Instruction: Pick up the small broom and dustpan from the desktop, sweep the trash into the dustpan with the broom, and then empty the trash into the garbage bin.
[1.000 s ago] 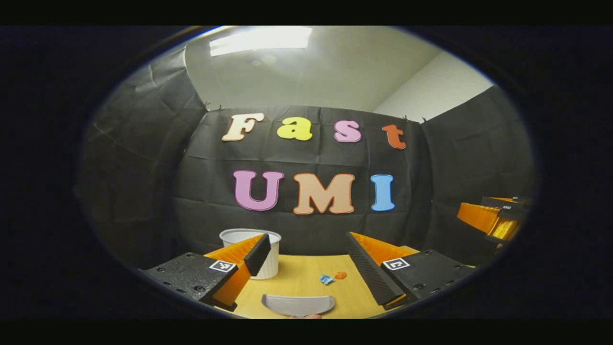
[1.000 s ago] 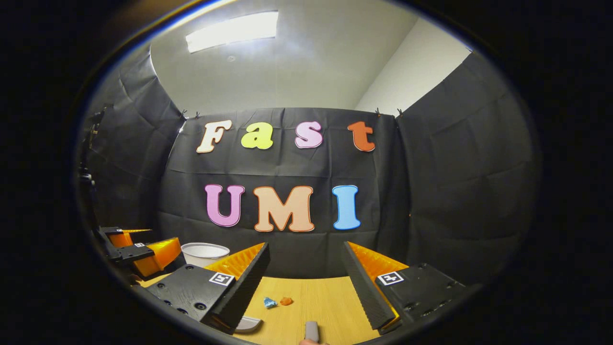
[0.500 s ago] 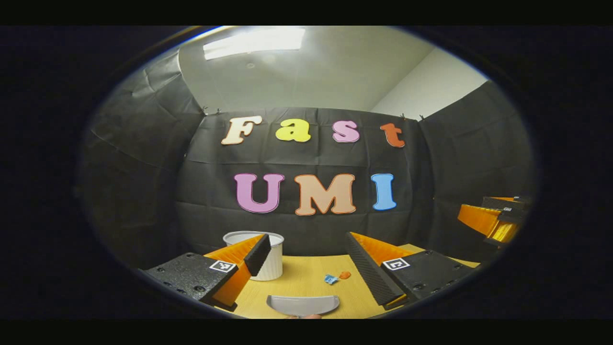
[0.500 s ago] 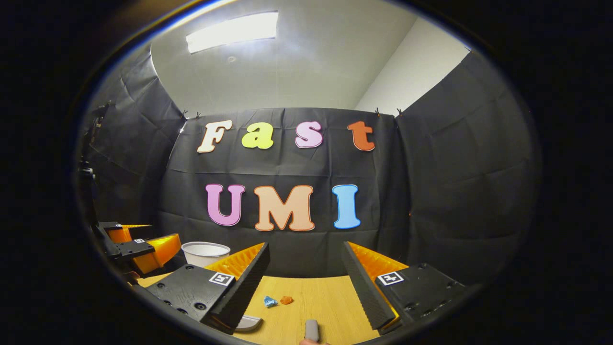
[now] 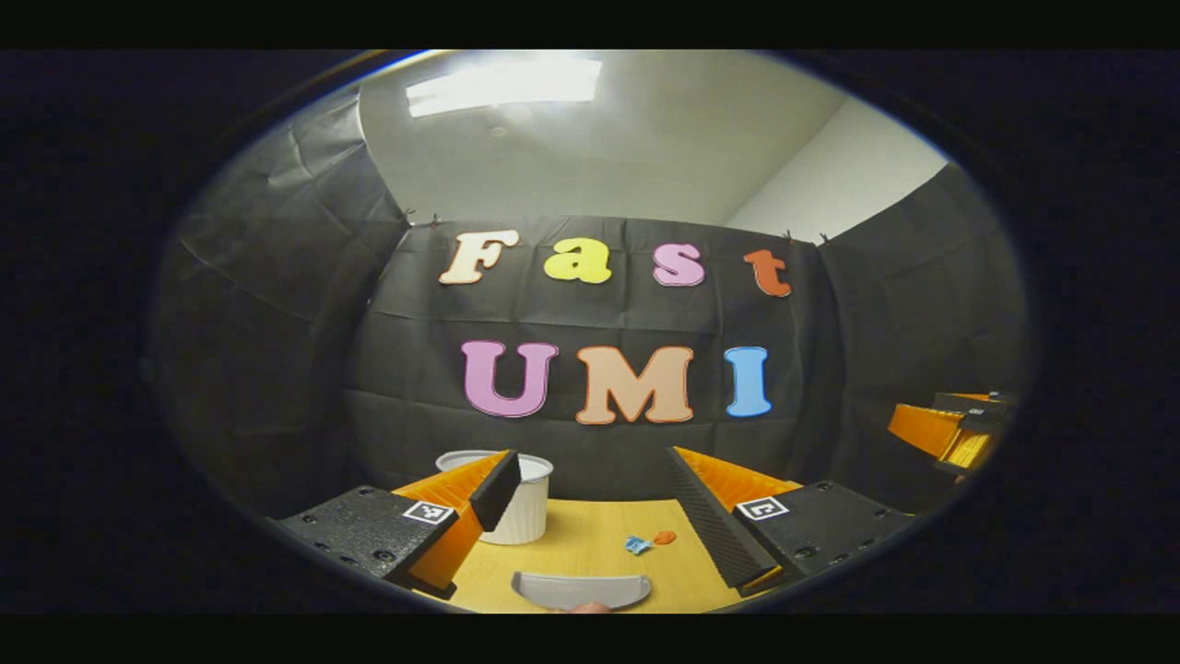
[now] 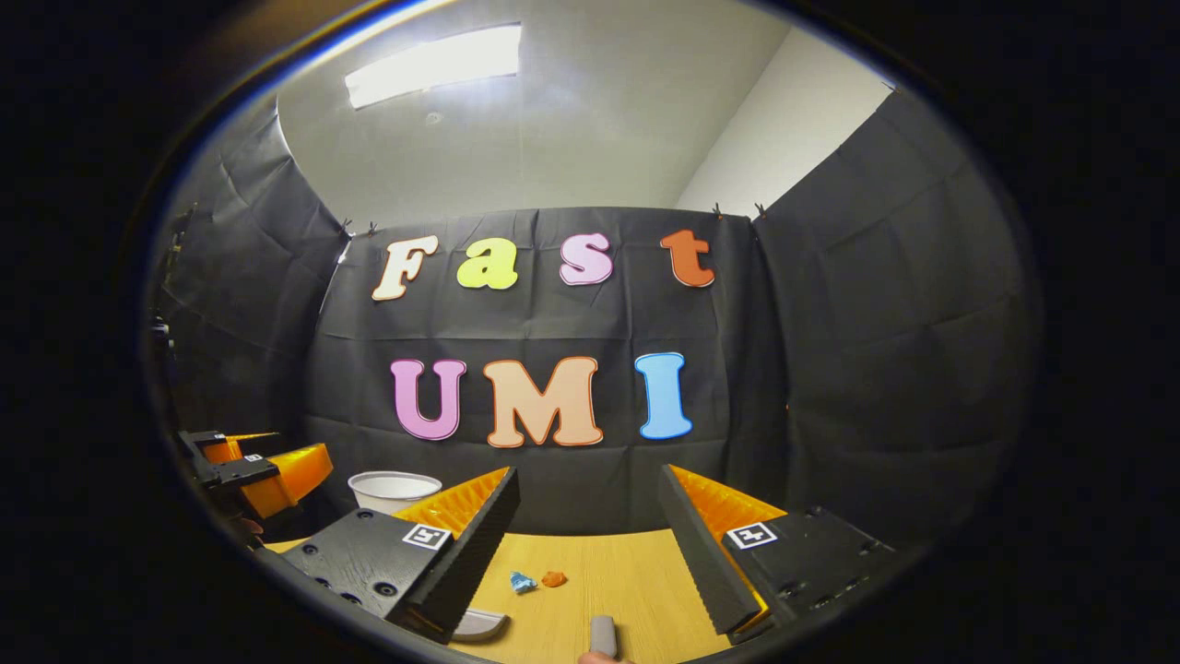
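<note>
Both tongs wide and holding nothing, left tongs (image 5: pixel 590 503) above the dustpan (image 5: pixel 581 590), right tongs (image 6: pixel 590 521) above the broom (image 6: pixel 602 634), ready to grab.

The desktop (image 6: pixel 636 572) was pale wood-grain with a matt finish. The dustpan (image 5: pixel 581 590) looked like smooth grey plastic, the garbage bin (image 5: pixel 527 507) ribbed white plastic. Both grippers' fingers (image 6: pixel 479 544) carried ridged black pads on orange plastic. The trash (image 5: pixel 636 544) looked like crumpled wrappers.
</note>
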{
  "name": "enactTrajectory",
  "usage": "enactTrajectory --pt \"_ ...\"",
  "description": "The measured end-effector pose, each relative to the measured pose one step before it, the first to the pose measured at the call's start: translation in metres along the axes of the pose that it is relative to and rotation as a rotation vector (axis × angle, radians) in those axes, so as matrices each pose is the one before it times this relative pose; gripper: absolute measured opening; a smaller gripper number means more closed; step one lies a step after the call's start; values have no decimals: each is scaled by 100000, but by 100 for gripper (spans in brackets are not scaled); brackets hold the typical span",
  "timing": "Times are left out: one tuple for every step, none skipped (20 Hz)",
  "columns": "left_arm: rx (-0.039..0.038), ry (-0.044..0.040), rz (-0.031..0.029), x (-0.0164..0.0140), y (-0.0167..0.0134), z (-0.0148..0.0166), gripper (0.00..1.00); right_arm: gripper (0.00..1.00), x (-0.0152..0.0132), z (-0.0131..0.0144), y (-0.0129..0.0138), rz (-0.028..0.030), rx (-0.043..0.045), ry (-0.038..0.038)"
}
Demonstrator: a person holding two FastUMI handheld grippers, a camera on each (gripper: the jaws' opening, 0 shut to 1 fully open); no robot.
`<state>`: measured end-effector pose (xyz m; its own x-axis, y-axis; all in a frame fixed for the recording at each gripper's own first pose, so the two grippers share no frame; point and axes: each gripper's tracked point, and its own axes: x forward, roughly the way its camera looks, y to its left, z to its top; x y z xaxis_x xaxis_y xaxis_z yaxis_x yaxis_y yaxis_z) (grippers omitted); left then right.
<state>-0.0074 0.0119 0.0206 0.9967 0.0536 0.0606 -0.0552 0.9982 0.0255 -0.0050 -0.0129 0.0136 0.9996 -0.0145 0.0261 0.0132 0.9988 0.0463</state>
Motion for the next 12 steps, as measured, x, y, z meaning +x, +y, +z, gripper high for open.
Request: enactTrajectory --pt "-58 -340 126 -57 -18 159 99 92 -21 134 -35 232 -23 -466" --pt "-246 -340 65 -65 -9 91 99 92 -49 145 93 129 -70 -340" --pt "-166 -196 41 -63 15 21 99 92 30 -8 -57 79 -41 -25" --pt "83 -93 40 -91 73 133 99 92 118 -82 85 247 -73 227" --pt "112 -136 -144 28 -117 -13 99 92 -27 1 39 302 167 46" --pt "134 14 -125 -44 -109 87 99 92 50 -34 69 305 72 389" --pt "261 7 46 -46 78 -22 95 92 -5 -110 30 338 143 150" --pt "157 -123 83 0 65 40 99 92 -26 43 61 226 77 -66" --pt "90 2 292 -106 107 -62 95 92 226 20 -17 -37 -103 148" --pt "-30 22 -45 -56 -33 32 99 92 11 -186 -96 13 -140 183" --pt "76 135 193 96 37 -75 95 92 -48 -128 -61 10 -225 125" --pt "185 109 206 15 69 -65 99 92 -15 -129 22 145 -157 315"
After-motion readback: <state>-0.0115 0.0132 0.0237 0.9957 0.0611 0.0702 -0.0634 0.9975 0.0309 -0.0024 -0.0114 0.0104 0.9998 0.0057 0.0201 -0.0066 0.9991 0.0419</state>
